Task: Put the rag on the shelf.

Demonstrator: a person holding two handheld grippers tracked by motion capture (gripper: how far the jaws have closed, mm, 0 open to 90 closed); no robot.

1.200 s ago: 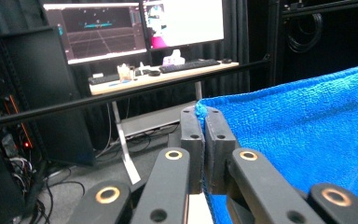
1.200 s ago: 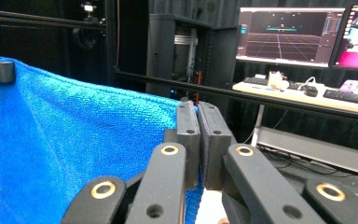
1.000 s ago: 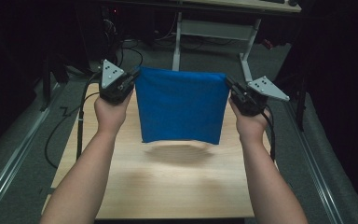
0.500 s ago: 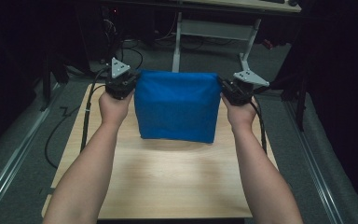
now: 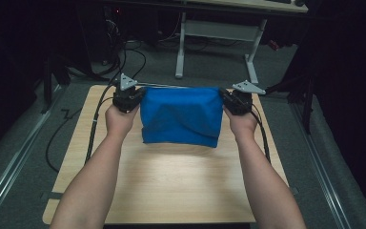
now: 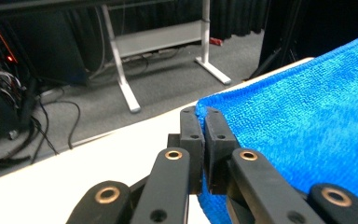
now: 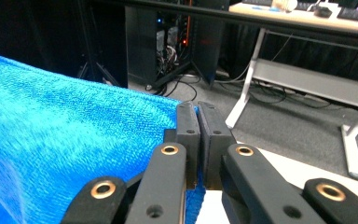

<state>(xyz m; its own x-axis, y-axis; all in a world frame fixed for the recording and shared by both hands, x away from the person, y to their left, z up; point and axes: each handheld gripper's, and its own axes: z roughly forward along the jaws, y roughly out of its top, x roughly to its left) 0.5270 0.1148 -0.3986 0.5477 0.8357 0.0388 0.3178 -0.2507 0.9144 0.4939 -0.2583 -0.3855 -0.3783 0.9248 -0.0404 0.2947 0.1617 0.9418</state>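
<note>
You hold a blue towel stretched between your two grippers over the far half of the wooden table. Your left gripper pinches the towel's far left corner, and in the left gripper view its jaws are pressed nearly together with the blue edge caught between them, the cloth spreading away to the right of the jaws. Your right gripper has the far right corner the same way; in the right gripper view its jaws are closed narrow on the towel's edge, with the cloth running off to the left. From the high view the towel's far edge runs taut and level from one gripper to the other, and the rest falls toward you, its near edge lying on or just above the tabletop; you cannot tell which. A fold line crosses the cloth's face on a slant. Your left hand and right hand sit just behind the grippers, forearms reaching in from the near side. Black cables trail along the table's left edge, and beyond the far edge stands a white desk frame on grey carpet.
</note>
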